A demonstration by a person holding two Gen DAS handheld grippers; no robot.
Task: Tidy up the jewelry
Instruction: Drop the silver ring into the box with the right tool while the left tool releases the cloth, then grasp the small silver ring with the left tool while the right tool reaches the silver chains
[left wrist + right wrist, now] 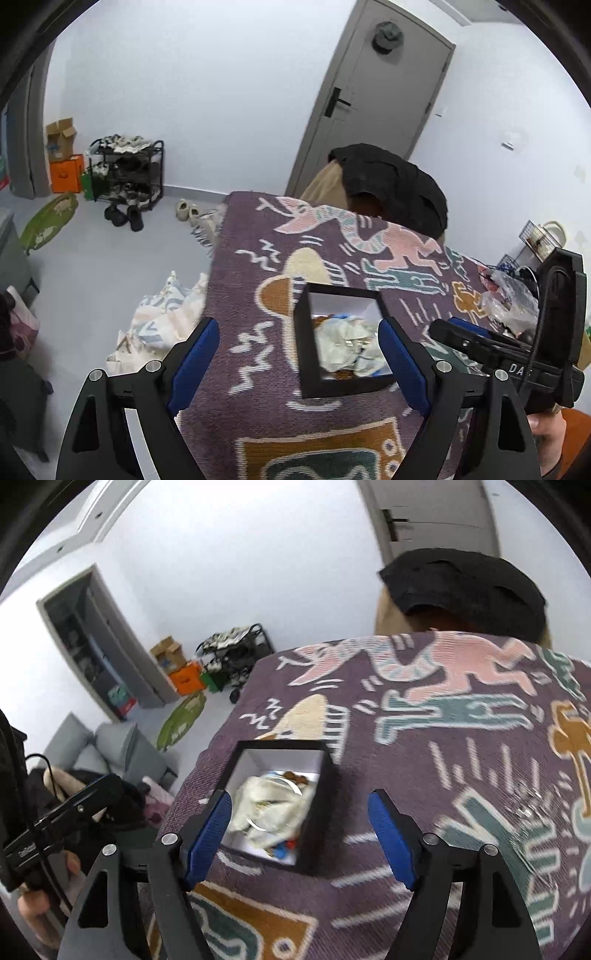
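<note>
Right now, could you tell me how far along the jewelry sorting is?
Done: the black box already holds pouches and small pieces. In hand: nothing; both the left hand-held gripper and right hand-held gripper are open and empty. Left: a clear piece on the rug still needs boxing.

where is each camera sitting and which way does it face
Left wrist: on the left gripper, angled down at the open black square box on the purple patterned woven cloth; the right gripper and a hand show at right.
Right wrist: on the right gripper, angled down at the same box, left of centre; the left gripper and a hand show at left.
Shared: box, cloth, grey door, shoe rack.
</note>
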